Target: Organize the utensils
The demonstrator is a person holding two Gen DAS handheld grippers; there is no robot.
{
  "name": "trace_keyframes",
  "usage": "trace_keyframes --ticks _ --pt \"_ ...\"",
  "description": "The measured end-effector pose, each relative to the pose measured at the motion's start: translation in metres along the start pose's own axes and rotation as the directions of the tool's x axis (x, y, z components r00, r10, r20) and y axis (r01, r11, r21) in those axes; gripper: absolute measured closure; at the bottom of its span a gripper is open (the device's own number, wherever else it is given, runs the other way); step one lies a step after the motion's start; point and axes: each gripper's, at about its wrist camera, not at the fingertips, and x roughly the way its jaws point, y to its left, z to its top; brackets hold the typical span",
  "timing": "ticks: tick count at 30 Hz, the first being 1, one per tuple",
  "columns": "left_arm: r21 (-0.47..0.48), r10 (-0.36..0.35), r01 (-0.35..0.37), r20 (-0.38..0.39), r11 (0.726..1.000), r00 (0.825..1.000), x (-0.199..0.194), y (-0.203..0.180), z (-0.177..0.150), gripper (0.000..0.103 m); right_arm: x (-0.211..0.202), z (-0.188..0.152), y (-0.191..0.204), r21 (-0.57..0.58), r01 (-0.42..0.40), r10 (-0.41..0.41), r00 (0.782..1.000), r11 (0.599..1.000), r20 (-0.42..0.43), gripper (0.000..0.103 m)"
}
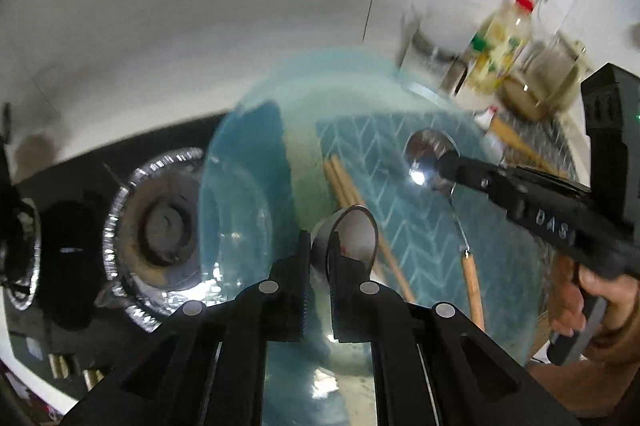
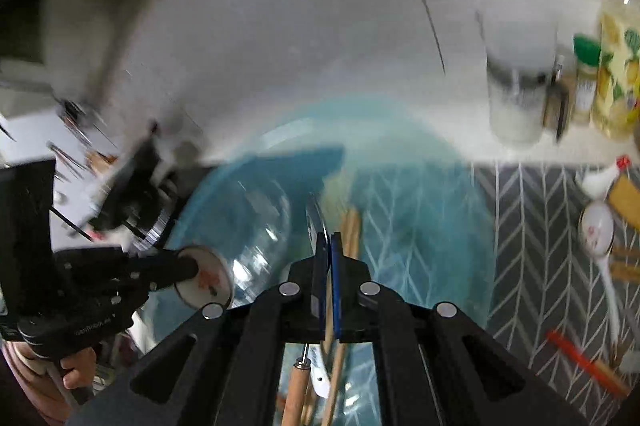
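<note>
A clear blue plastic basin point(image 1: 256, 161) fills the middle of both views point(image 2: 420, 185). My left gripper point(image 1: 320, 266) is shut on a white ceramic spoon point(image 1: 354, 234), holding its bowl over the basin; it also shows in the right wrist view point(image 2: 206, 276). My right gripper point(image 2: 329, 246) is shut on a metal spoon point(image 2: 314, 218) with a wooden handle point(image 2: 296, 394). In the left wrist view its bowl point(image 1: 426, 159) and handle point(image 1: 472, 282) hang over the basin. Wooden chopsticks point(image 1: 344, 181) lie inside the basin.
A gas stove burner with a foil ring point(image 1: 156, 226) sits left of the basin. A herringbone mat point(image 2: 548, 226) on the right holds another white spoon point(image 2: 598, 226), an orange stick point(image 2: 584, 362) and wooden pieces. Oil bottle point(image 2: 618, 65), jars and a cup point(image 2: 520, 73) stand at the back.
</note>
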Motion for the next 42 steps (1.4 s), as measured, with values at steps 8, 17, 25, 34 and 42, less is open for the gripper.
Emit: trace_keyframes --ticks 8,17,25,34,42 --pt "0.004 -0.063 0.063 -0.057 0.998 0.996 0.037 0.001 0.001 0.093 0.033 -0.001 -0.002 0.009 0.152 -0.148 0.971 0.988 -0.186 0.099" --pt "-0.063 -0.063 0.064 0.023 0.996 0.998 -0.001 -0.009 0.012 0.084 -0.005 0.02 0.0 -0.013 0.096 -0.096 0.992 0.995 -0.085 0.083" --pt "0.092 -0.188 0.169 0.285 0.981 0.94 -0.106 -0.129 0.02 0.046 -0.188 0.056 -0.055 -0.107 -0.037 0.072 0.934 0.994 0.351 0.075" --pt "-0.007 -0.275 0.276 0.061 0.961 0.959 0.015 -0.266 -0.02 0.033 -0.265 0.003 -0.22 0.05 0.142 -0.151 0.919 0.989 0.365 0.038" --pt "-0.153 -0.205 0.192 -0.075 0.97 0.976 0.106 -0.293 -0.041 0.04 -0.207 -0.067 -0.33 -0.019 0.319 -0.317 0.945 0.948 0.082 0.054"
